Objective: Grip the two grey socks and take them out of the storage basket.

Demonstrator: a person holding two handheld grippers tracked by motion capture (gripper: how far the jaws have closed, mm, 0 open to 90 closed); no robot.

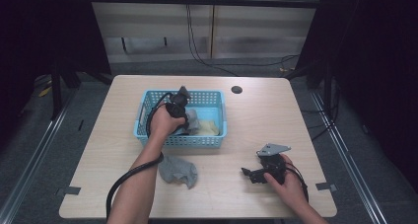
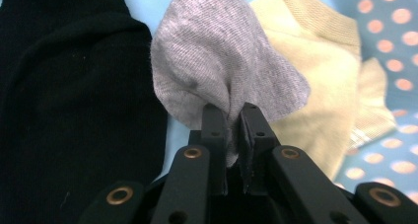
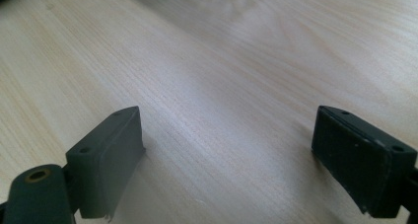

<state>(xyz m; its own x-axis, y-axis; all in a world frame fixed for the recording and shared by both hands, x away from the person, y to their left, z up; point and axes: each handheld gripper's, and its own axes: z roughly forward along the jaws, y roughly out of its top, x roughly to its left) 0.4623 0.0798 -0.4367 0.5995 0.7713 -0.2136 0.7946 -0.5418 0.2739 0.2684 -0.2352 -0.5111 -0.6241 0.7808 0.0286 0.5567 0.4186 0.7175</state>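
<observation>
Grey sock (image 2: 222, 61) in left gripper (image 2: 230, 116)

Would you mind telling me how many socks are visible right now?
4: a grey sock pinched by the left gripper over the blue basket, a black sock and a yellowish sock inside it, another grey sock on the table. Others may be hidden.

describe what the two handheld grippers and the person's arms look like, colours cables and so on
Both grippers are black. The left gripper has brass-coloured rivets on its linkage and a thick black cable looping along the forearm. The right gripper has flat rectangular jaws, a grey three-cornered plate on top and thin black cables. Both forearms are bare, no sleeves.
</observation>
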